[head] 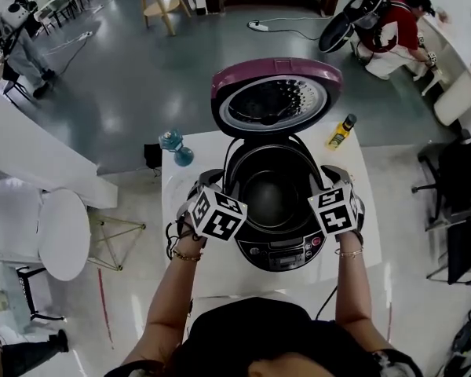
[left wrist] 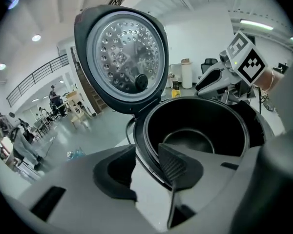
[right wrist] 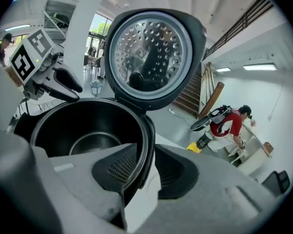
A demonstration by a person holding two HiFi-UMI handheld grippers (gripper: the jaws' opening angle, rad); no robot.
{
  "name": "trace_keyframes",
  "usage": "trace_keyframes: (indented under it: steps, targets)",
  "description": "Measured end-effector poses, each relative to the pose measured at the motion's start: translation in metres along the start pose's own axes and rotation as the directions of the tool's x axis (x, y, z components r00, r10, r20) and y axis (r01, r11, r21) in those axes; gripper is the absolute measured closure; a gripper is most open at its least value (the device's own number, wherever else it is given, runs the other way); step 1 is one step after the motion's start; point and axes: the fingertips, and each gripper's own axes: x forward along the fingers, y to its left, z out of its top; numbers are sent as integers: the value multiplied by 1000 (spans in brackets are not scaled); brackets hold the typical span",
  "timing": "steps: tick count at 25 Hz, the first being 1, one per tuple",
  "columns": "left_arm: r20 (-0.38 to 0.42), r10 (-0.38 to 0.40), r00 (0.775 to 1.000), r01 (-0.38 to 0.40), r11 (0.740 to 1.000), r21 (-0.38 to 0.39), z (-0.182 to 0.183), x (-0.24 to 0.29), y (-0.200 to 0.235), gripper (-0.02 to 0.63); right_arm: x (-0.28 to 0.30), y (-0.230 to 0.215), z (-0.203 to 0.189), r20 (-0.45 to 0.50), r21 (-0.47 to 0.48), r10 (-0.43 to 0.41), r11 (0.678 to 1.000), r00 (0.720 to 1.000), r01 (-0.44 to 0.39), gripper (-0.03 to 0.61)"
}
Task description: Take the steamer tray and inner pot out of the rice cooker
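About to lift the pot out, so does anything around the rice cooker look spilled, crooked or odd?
Nothing stands out. The rice cooker sits on the table, lid up, inner pot seated level, no spill. The left gripper and right gripper straddle its rim, jaws apart.

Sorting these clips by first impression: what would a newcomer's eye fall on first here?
The rice cooker in the middle of the white table, its purple lid standing open, showing the dark, empty-looking inner pot. Next, the left claw and right claw, one on each side of the cooker, each straddling the pot's rim with its jaws apart.
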Motion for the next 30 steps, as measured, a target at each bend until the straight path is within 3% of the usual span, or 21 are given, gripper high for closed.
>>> trace_keyframes:
  steps: [2,5,9,12,17,24,30]
  targets:
    - [-58,-56,997,57,998,15,-5,6,-6,347,8,4,-4,-46,-26,31,999,998,-32,428]
    - [-108,-121,987,124,992,20,-11,14,-18,314,21,8,-13,-114,-70,72,994,991,-81,344]
    - [-147,-124,981,127,992,15,-14,22,-25,275,35,14,-29,-209,-69,132,986,969,-150,297]
    - [-183,-90,979,96,995,25,-16,31,-21,273,47,19,-38,-267,-67,156,981,951,-179,290]
    - [-227,-21,974,32,998,46,-22,45,-13,275,60,19,-44,-316,-114,108,982,942,-150,290]
    - [-171,-9,985,1,999,-49,-15,42,-5,341,60,13,-38,-273,-114,74,988,959,-109,317]
    - [-166,12,986,-23,998,-61,-14,38,-4,378,52,11,-31,-220,-110,43,992,975,-68,357]
